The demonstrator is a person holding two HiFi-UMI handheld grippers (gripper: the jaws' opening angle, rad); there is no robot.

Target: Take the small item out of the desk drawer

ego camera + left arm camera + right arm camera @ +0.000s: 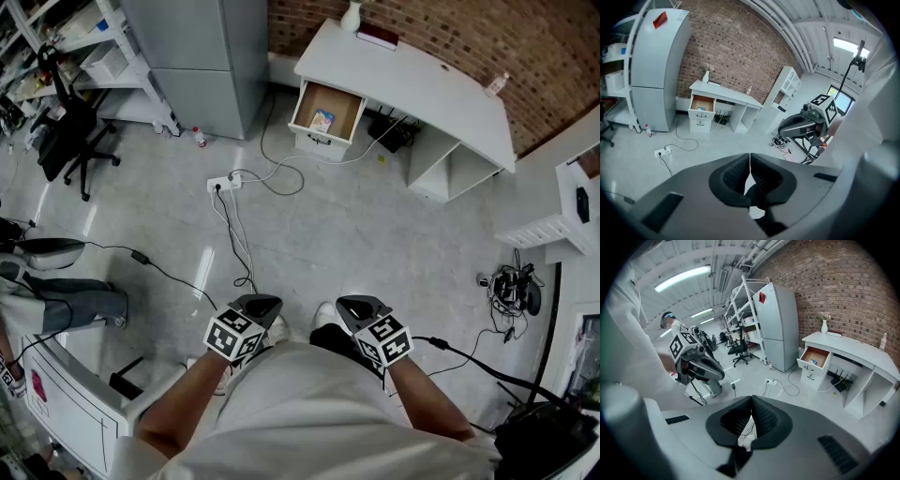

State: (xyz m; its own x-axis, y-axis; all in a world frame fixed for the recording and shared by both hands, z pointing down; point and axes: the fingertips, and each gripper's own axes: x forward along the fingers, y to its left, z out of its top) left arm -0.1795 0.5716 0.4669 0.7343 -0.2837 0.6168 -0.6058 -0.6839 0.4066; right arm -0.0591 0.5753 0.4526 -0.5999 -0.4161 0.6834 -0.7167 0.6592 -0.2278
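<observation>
**Head view, looking steeply down.** The left gripper (pixel 261 304) and the right gripper (pixel 362 307) are held side by side close in front of the person's body. They are over the grey floor (pixel 375 234) and well apart from the white desk (pixel 422 80).

In the left gripper view, the jaws of the left gripper (pixel 750 165) are seen pressed together along a single seam, with nothing caught between the ribbed pads. The same is shown for the right gripper (pixel 751 414) in the right gripper view. Neither claw has hold of anything.

The desk is set against a brick wall (pixel 469 28). Its drawer (pixel 325 112) is pulled out, and the small item (pixel 322 120) is seen lying on the drawer's wooden bottom. It appears to be a flat, colourfully printed packet, though it is too small for this to be made out with certainty. The open drawer is also visible far off in both gripper views, and the item shows as a pale speck in the right gripper view (pixel 813 362).

On the desk top, a white vase (pixel 351 16) is placed just beside a dark red book (pixel 378 37), and a small bottle (pixel 496 83) stands near the opposite end. A grey refrigerator (pixel 202 52) stands beside the drawer end of the desk. A power strip (pixel 225 183) with trailing cables lies on the floor between the person and the drawer. A black office chair (pixel 75 131) is seen at the left.
</observation>
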